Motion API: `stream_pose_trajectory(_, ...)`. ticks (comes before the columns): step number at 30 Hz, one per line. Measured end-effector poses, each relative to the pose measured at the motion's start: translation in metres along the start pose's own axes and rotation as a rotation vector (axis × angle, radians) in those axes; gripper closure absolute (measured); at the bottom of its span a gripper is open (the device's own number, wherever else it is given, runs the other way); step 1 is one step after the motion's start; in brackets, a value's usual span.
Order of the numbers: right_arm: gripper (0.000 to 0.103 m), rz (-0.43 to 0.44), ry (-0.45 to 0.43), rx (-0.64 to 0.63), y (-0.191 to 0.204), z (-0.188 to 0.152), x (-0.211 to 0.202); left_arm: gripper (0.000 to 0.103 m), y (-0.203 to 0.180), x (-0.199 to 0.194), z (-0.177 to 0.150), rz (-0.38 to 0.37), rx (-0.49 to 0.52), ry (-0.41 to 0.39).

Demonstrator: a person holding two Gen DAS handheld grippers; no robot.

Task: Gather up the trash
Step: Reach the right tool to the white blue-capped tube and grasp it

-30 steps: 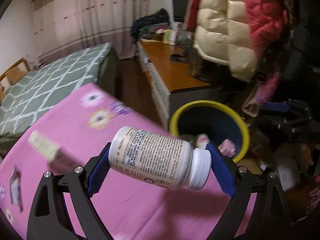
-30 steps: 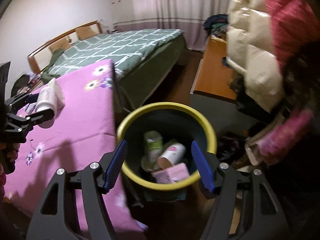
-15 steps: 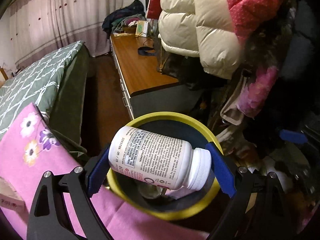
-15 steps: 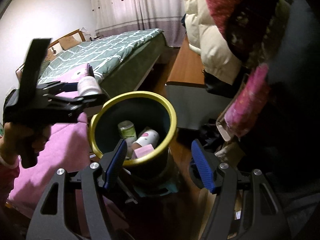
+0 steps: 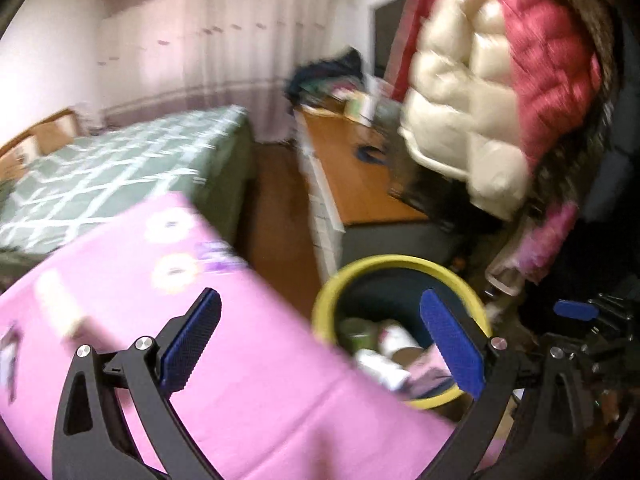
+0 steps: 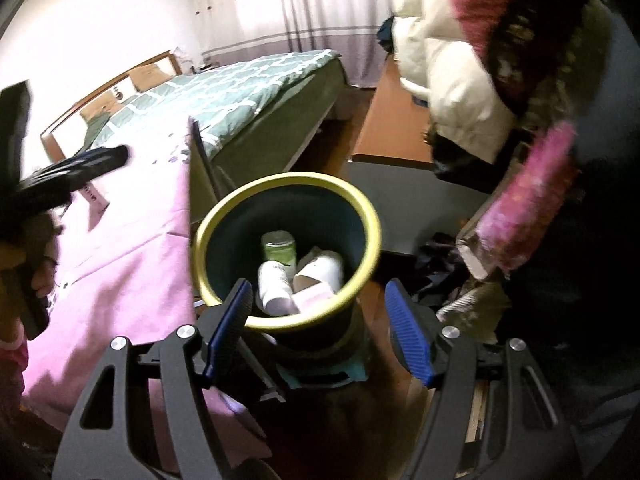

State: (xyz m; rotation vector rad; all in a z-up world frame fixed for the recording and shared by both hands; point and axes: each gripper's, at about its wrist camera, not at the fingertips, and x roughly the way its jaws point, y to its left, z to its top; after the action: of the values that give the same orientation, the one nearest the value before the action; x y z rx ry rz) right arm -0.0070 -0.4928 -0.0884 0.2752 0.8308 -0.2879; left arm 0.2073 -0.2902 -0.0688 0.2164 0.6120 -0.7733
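Trash bin, yellow-rimmed, with collected waste

Left gripper point(image 5: 320, 344): jaws opening, nothing between the ribbed blue pads, poised over the pink floral cloth point(image 5: 224, 360), judged free for the next pickup. Right gripper point(image 6: 318, 330): jaws apart, empty, framing the round dark bin point(image 6: 362, 208). Inside lie a smooth white pill bottle point(image 6: 274, 286), a green-lidded can point(image 6: 279, 249), a paper cup point(image 6: 320, 270) and a pink carton point(image 6: 316, 298), loosely heaped.
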Motion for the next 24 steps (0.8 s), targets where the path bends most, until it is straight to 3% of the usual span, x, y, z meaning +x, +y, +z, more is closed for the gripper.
stream_pose_trajectory(7, 0.037, 0.05, 0.022, -0.123, 0.062, 0.022, 0.021, 0.005, 0.129, -0.083, -0.054, 0.282, -0.196, -0.113)
stream_pose_trajectory(14, 0.037, 0.119, 0.05, -0.249, 0.145, 0.038, 0.05, 0.005, 0.239, -0.151, -0.117, 0.551, -0.363, -0.143)
stream_pose_trajectory(21, 0.037, 0.21, 0.064, -0.365, 0.241, 0.055, 0.074, 0.005, 0.299, -0.191, -0.171, 0.732, -0.434, -0.149)
stream_pose_trajectory(24, 0.037, 0.242, 0.069, -0.414, 0.279, 0.057, 0.08, 0.005, 0.313, -0.205, -0.183, 0.77, -0.478, -0.168)
